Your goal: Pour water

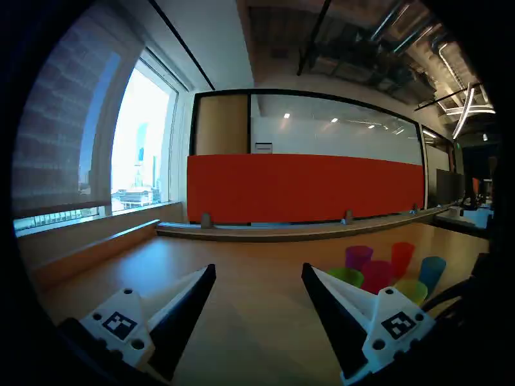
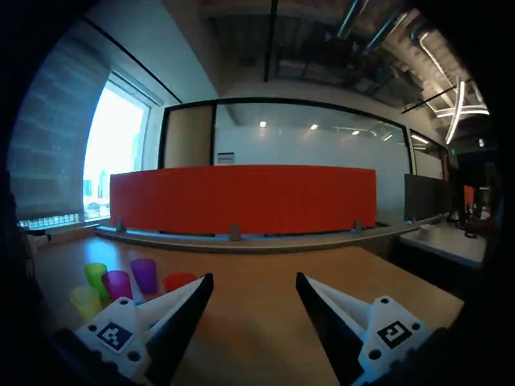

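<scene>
Several coloured plastic cups stand in a cluster on the wooden table [image 1: 257, 270]. In the left gripper view they sit to the right: a purple cup [image 1: 358, 256], a red cup [image 1: 402, 257], a blue cup [image 1: 432, 271], a magenta cup [image 1: 376, 275], a green cup [image 1: 346, 276] and a yellow cup [image 1: 412, 291]. My left gripper [image 1: 259, 275] is open above bare table, left of the cups. In the right gripper view the cluster lies at the left: a green cup [image 2: 95, 275], a magenta cup [image 2: 116, 284], a purple cup [image 2: 144, 275], a yellow cup [image 2: 86, 301] and a red cup [image 2: 179, 281]. My right gripper [image 2: 254, 283] is open, holding nothing.
A red divider panel [image 1: 302, 188] runs along the table's far edge, with a glass wall behind it. A bright window [image 1: 138, 151] and a low wooden ledge [image 1: 90, 248] lie to the left. A second desk [image 2: 444, 241] stands at the right.
</scene>
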Demonstrator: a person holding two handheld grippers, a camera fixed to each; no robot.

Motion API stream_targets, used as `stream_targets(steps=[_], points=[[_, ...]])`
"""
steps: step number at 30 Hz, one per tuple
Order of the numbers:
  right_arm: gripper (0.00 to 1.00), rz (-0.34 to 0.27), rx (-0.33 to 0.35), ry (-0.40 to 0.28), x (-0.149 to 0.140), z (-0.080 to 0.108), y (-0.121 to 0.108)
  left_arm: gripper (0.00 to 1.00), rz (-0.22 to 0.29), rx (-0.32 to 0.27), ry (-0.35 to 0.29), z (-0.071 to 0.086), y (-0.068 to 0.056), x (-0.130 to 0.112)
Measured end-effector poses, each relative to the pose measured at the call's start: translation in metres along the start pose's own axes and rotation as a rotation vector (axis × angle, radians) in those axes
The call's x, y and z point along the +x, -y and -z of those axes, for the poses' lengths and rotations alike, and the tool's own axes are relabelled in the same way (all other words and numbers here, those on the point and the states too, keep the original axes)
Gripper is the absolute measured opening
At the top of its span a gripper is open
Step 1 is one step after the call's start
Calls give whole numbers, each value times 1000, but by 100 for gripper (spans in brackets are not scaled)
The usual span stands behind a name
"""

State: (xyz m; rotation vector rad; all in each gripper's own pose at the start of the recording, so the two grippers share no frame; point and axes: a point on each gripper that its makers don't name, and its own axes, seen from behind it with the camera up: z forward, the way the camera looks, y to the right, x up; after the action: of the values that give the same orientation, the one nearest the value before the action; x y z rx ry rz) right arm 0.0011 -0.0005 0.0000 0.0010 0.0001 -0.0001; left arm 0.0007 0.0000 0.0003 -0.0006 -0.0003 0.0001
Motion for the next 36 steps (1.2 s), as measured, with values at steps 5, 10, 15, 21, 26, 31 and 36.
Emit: stream_targets(steps=[5, 10, 15, 21, 26, 31, 36], points=[[99, 5, 30, -2, 27, 0, 11, 100, -8, -16, 3, -6, 0, 20], [99, 20, 68, -1, 59, -1, 20, 100, -28, -40, 11, -13, -1, 48], [99, 42, 89, 5, 89, -4, 27, 100, -33, -68, 26, -20, -5, 78], [99, 63, 103, -2, 127, -6, 32, 100, -18, -110, 27, -26, -13, 116], [99, 53, 113, 5, 152, -6, 29, 100, -14, -155, 62, -31, -19, 132], [99, 29, 134, -2, 163, -7, 29, 100, -18, -196, 68, -35, -25, 138], [99, 29, 183, -1, 164, -8, 36, 100, -8, -240, 69, -39, -31, 139]])
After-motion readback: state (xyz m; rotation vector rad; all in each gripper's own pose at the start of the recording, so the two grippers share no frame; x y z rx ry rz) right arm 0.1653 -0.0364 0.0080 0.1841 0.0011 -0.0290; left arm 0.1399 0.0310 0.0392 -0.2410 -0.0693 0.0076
